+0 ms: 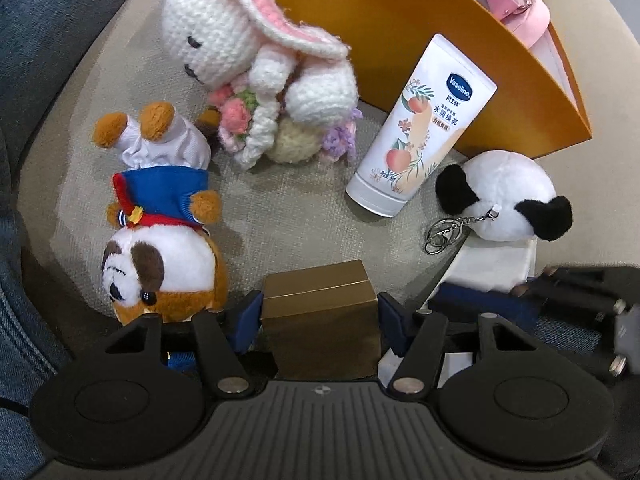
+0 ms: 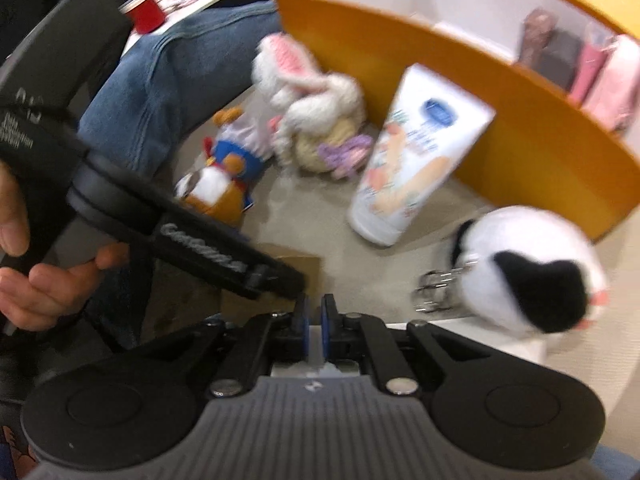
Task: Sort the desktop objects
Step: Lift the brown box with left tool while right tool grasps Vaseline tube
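The left gripper [image 1: 320, 312] has its blue pads against both sides of the gold box [image 1: 320, 300], clenched on it low over the beige cushion [image 1: 280, 208]. The right gripper [image 2: 315, 328] has its jaws nearly together with nothing visible between them, near the white block [image 1: 496, 264].

Judged from this, the pick of the box is the step in hand. Next comes a lift, then a carry over the orange bin [image 1: 400, 20] wall to a compartment.

Waiting on the cushion, largest first: the rabbit [image 1: 240, 60], the dog [image 1: 160, 248], the tube [image 1: 420, 128] leaning on the bin, the panda [image 1: 504, 192] with its keyring [image 1: 444, 236].
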The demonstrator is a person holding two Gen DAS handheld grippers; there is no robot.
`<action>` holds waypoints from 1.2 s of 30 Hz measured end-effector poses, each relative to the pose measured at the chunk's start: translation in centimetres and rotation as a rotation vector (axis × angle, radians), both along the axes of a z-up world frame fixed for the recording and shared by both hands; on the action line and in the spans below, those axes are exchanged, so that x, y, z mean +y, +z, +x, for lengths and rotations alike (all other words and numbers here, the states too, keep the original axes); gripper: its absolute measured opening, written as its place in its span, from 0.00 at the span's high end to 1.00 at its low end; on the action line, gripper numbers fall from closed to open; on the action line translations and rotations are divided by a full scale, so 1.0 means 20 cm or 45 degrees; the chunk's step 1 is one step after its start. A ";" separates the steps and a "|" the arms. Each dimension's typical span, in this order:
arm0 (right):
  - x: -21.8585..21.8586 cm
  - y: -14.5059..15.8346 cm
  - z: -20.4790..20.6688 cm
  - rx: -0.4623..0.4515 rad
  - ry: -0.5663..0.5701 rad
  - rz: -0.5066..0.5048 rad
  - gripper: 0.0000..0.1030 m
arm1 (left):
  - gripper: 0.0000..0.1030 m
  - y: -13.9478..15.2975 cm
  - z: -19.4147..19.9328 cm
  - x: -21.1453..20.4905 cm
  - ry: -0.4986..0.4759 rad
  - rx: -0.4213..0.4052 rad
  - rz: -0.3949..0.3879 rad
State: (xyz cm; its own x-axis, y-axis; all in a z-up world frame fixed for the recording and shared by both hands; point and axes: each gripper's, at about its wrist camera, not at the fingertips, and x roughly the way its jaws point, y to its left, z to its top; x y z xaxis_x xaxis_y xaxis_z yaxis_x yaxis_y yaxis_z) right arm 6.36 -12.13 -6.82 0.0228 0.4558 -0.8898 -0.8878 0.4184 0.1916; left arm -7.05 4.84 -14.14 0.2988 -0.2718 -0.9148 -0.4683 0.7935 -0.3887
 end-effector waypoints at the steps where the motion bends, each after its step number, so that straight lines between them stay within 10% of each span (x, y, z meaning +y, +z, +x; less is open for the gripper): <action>1: -0.02 0.02 0.02 -0.008 -0.029 0.012 0.92 | 0.31 0.01 -0.01 0.01 0.003 -0.006 -0.001; 6: -0.02 0.08 0.14 -0.072 -0.145 0.077 0.62 | 0.32 0.10 -0.08 0.06 0.011 -0.079 0.039; 13: 0.06 0.12 0.35 -0.039 -0.256 0.135 0.47 | 0.32 0.31 0.08 0.16 0.024 -0.201 0.047; 21: 0.15 -0.01 0.53 0.193 -0.339 0.203 0.54 | 0.32 0.36 0.21 0.18 0.021 -0.242 0.034; 27: 0.14 0.04 0.45 0.174 -0.293 0.241 0.82 | 0.32 0.35 0.30 0.16 0.038 -0.256 0.047; 36: 0.06 0.25 0.26 0.045 -0.240 0.302 0.86 | 0.32 0.53 0.26 0.21 0.018 -0.340 0.060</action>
